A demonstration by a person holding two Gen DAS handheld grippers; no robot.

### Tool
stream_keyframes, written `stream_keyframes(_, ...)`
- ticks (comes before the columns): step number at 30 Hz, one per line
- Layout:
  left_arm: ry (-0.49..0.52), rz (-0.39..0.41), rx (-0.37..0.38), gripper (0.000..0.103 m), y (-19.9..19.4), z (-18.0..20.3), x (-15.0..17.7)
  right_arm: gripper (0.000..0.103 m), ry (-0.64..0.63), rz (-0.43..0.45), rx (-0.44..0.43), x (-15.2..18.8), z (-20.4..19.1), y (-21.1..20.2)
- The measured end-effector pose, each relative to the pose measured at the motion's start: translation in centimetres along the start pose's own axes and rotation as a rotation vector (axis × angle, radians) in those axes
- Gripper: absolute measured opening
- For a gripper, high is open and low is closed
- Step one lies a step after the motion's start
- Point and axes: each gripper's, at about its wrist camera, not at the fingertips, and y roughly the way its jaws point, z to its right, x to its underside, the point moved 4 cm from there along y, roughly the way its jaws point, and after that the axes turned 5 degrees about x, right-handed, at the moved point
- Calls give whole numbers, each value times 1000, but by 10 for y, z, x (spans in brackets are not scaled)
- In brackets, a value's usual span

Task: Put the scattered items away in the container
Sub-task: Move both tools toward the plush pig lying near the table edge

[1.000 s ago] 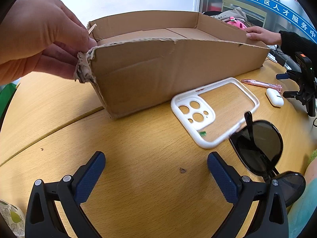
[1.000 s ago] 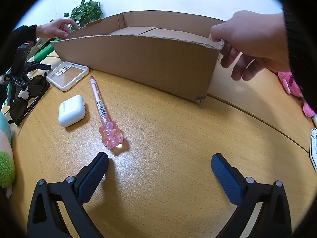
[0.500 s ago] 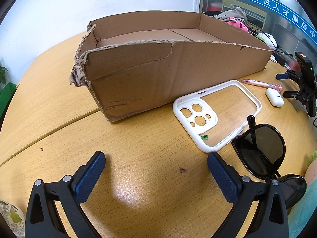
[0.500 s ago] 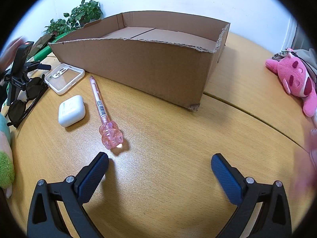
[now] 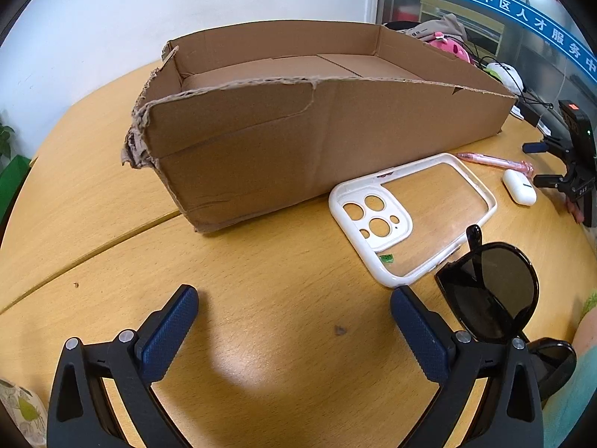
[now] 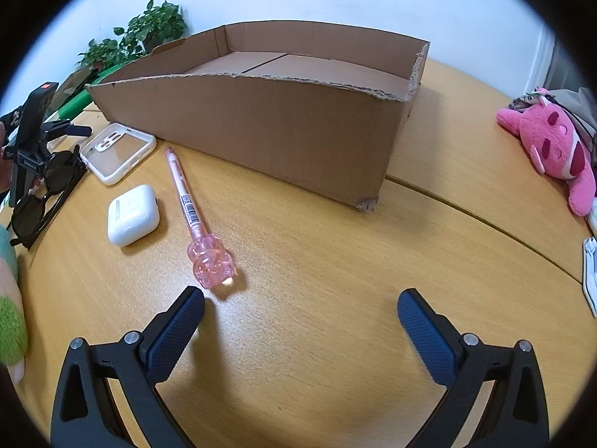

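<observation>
An open, empty cardboard box (image 5: 298,142) stands on the wooden table; it also shows in the right wrist view (image 6: 283,127). In front of it lie a white phone case (image 5: 414,212), black sunglasses (image 5: 492,291), a white earbud case (image 6: 132,214) and a pink pen (image 6: 194,216). My left gripper (image 5: 294,313) is open and empty over bare table, with the phone case and sunglasses to its right. My right gripper (image 6: 300,313) is open and empty, the pen's pink knob just ahead of its left finger.
A pink plush toy (image 6: 552,149) lies on the table at the right. Potted plants (image 6: 141,37) stand behind the box's far left corner. The other gripper (image 6: 33,142) shows at the left edge beside the sunglasses (image 6: 48,186).
The hands that held the box's corners one second ago have gone. The box has shifted slightly. Both grippers have stayed open and almost still.
</observation>
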Motion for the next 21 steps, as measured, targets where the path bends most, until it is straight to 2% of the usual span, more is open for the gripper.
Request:
stream_keyframes(4,-8,-7,-10,103,-1,1,1,103,45,-4,35,2,-6,-2)
stream_keyframes(5,-18,-12,-19,103,-3,-6,9,103,52,-5,41,4,-6,-4)
stream_keyframes(8,-51,0,-117,103,-24,-3,22,103,122,-33,86,16,-5,-14)
stream_keyframes(11,-72,79,-165,103,-66,10,30,103,192,27,73,17,-12,-44)
stream_keyframes(12,-94,133,-167,103,-90,19,31,103,204,50,63,15,-16,-55)
stream_keyframes(15,-143,241,-133,103,-143,43,30,103,221,130,42,2,-33,-92)
stream_keyframes(18,-157,315,-132,103,-181,71,30,103,210,201,41,-13,-54,-121)
stream_keyframes(21,-171,355,-80,103,-198,101,26,103,195,249,98,-20,-70,-141)
